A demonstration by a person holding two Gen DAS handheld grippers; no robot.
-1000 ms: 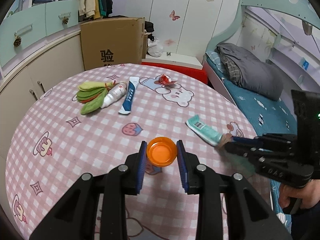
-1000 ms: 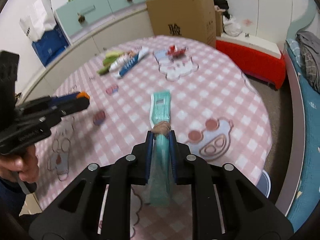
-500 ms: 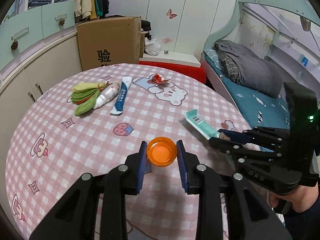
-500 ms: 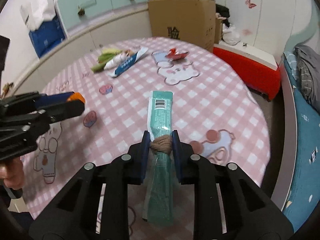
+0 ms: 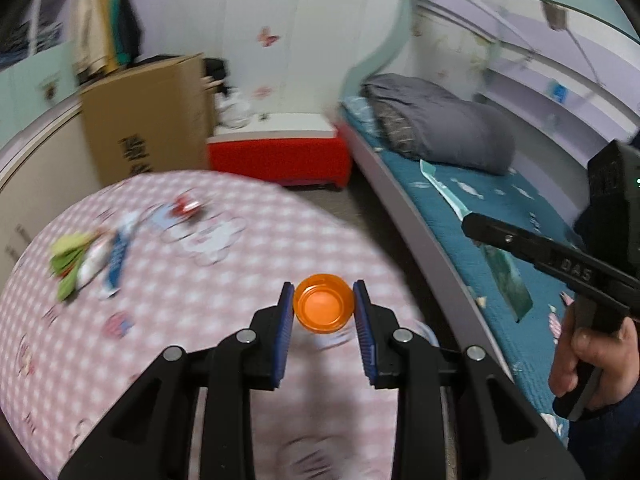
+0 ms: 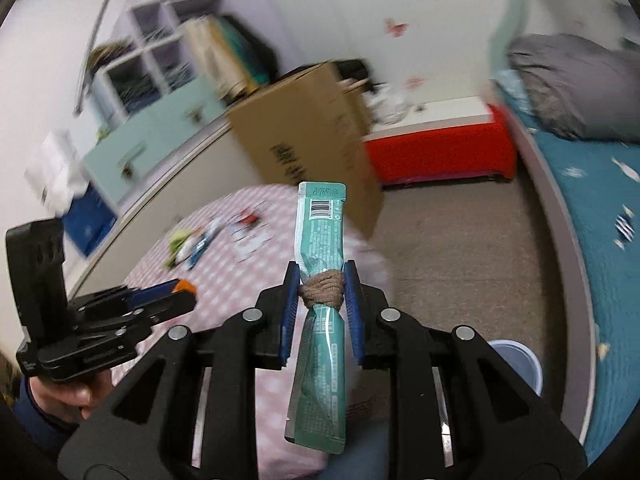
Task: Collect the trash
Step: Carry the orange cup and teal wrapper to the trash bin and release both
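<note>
One orange cap (image 5: pixel 324 309), one teal wrapper (image 6: pixel 320 276), roughly four blurred table items (image 5: pixel 88 260).

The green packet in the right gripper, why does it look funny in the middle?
The green packet is squeezed thin at its middle, where a brown band is wound round it. The right gripper grips it right at that band, so both ends stick out, one ahead and one hanging down.

Only readable bit is "DAS" on the right tongs (image 5: pixel 576 270). Box (image 5: pixel 148 120) has blurry Chinese print; packet (image 6: pixel 320 236) has a barcode, text too small.
</note>
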